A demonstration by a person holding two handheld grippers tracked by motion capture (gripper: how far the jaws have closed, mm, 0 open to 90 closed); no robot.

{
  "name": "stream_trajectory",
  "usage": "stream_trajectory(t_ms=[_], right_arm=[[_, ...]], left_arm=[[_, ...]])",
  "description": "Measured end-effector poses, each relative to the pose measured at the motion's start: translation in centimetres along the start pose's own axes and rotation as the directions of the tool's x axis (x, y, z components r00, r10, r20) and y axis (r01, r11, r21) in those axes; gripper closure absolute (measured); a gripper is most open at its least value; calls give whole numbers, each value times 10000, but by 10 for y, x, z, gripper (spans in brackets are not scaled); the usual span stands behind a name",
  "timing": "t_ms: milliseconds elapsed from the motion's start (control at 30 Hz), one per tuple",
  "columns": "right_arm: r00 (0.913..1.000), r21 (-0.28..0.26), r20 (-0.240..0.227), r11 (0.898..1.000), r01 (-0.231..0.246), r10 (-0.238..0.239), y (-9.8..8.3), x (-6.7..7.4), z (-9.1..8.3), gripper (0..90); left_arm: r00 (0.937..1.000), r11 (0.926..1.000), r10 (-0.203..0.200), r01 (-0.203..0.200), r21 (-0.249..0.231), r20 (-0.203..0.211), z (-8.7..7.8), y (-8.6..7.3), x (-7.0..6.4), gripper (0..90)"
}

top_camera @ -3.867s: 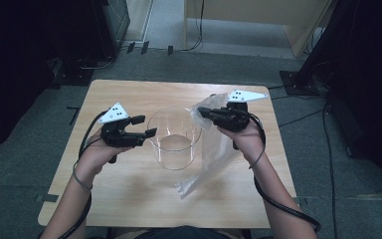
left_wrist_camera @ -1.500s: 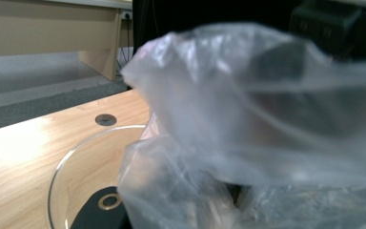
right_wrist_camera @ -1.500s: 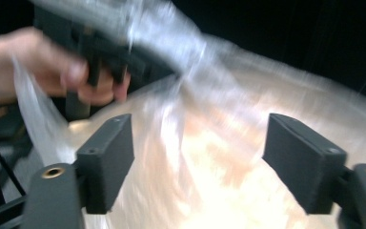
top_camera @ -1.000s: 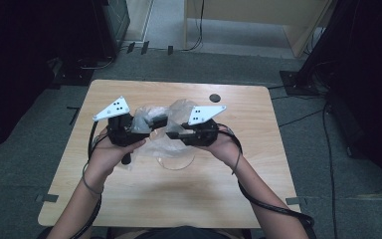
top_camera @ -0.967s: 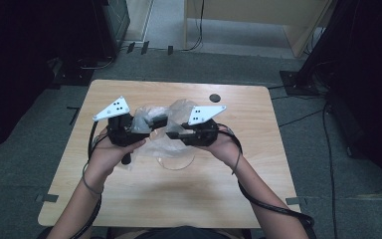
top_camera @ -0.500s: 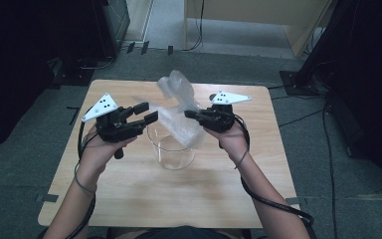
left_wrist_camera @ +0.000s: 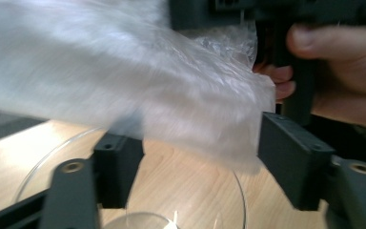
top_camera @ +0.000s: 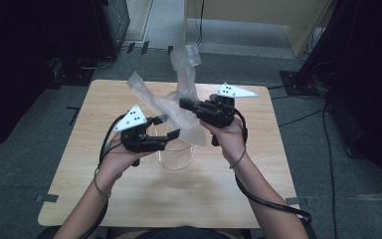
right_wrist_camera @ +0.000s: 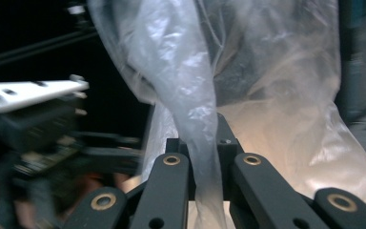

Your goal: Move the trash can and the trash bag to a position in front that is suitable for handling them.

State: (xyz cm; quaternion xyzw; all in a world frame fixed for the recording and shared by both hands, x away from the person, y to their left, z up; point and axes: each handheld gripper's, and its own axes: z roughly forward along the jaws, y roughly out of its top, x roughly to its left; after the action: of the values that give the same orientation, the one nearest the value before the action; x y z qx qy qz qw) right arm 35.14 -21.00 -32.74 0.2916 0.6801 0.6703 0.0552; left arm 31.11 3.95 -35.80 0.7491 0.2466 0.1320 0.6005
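Observation:
A clear plastic bag [top_camera: 179, 97] hangs in the air above the table's middle, flapping and blurred. My right gripper [top_camera: 183, 104] is shut on a bunched strip of the bag [right_wrist_camera: 201, 143], pinched between its jaws. My left gripper [top_camera: 168, 126] stands open just left of it, over the rim of a clear glass bowl [top_camera: 175, 154]. In the left gripper view the bag [left_wrist_camera: 124, 81] drapes across the wide gap between the two jaws, with the bowl's rim [left_wrist_camera: 47, 157] underneath. The left gripper [right_wrist_camera: 52, 138] also appears blurred at the left of the right gripper view.
The wooden table [top_camera: 109, 199] has bare surface in front of the bowl and on both sides. Grey floor surrounds it, with dark equipment [top_camera: 114, 20] at the back left and a wooden cabinet [top_camera: 258, 20] behind. Cables trail from both grippers.
The right gripper has lifted the bag higher and swung it over the bowl. The left gripper has let go of it and opened, moving in under the bag.

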Motion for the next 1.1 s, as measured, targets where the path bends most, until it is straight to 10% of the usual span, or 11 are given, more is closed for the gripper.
stream_trajectory(t_ms=[333, 400, 500, 733, 1100], right_arm=[[9643, 719, -2027, 9847, -1587, 1702, -4, 14, 16, 888], [9449, 1018, -2468, 9754, -1956, 2152, -8, 14, 22, 888], [9393, 1276, -2614, 9726, -1945, 2222, -10, 15, 25, 886], [9480, 1575, -2714, 9794, -1267, 1663, -13, 21, 30, 745], [9780, 661, -1927, 9955, -685, 801, 1, 10, 6, 645]], left_arm=[[9964, 9935, 847, -851, -750, -83, 0, 0, -5, 279], [9941, 9909, 1079, -1069, -812, 81, -2, 1, -6, 405], [9928, 9907, 1165, -1142, -741, 285, -3, 1, -6, 520], [9971, 9969, 766, -765, -207, 36, -6, 3, -3, 854], [9946, 9973, 578, -536, 497, -868, -31, 20, 10, 865]])
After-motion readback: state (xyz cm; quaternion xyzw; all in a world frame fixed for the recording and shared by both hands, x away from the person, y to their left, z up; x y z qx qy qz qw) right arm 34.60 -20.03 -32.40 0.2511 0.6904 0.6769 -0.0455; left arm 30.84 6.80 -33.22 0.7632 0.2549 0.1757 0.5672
